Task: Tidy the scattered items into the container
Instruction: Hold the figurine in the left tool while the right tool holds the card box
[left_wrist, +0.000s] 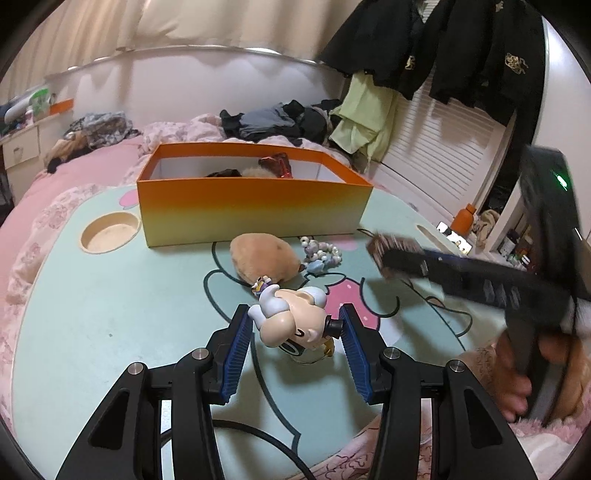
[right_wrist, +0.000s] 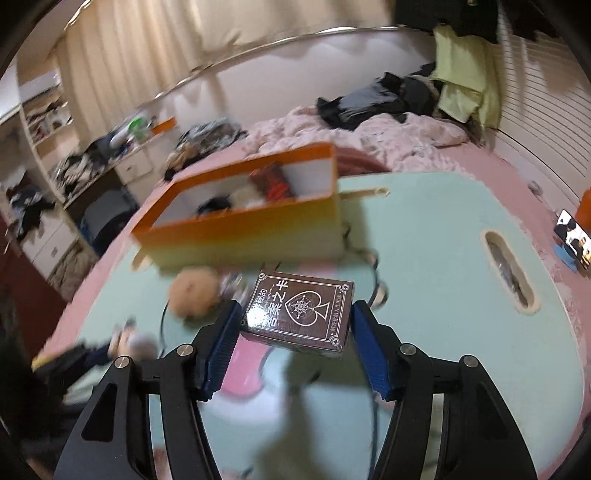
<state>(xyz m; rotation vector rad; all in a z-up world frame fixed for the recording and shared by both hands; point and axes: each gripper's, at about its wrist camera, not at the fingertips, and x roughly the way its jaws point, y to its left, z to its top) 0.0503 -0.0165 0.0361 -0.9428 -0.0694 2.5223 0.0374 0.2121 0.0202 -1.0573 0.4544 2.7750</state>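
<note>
Orange cardboard box (left_wrist: 255, 206) standing open at the far side of the mint-green table (left_wrist: 110, 295), a few dark and red bits already inside. Just in front of it, a tan plush toy (left_wrist: 262, 258) and a beaded charm string (left_wrist: 321, 253), side by side on the tabletop. Nearer still, a big-headed toy figurine (left_wrist: 284, 325) lying between the blue pads of the left gripper (left_wrist: 294, 310); pads close on both flanks, but impossible to tell whether pressing or only beside it. Off to the right, the right gripper (left_wrist: 397, 258) up above the table with a brown card deck (left_wrist: 384, 245) in its tips, a hand (left_wrist: 517, 387) on its handle.

Over to the right wrist view, blurry. Right gripper (right_wrist: 297, 314) clamped on the card deck (right_wrist: 306, 314), one pad on each short side, deck clear of the table (right_wrist: 443, 258), shadow underneath. Orange cardboard box (right_wrist: 240, 236) beyond it, open top showing. Plush toy (right_wrist: 195, 291) left of the deck, near the box.
</note>
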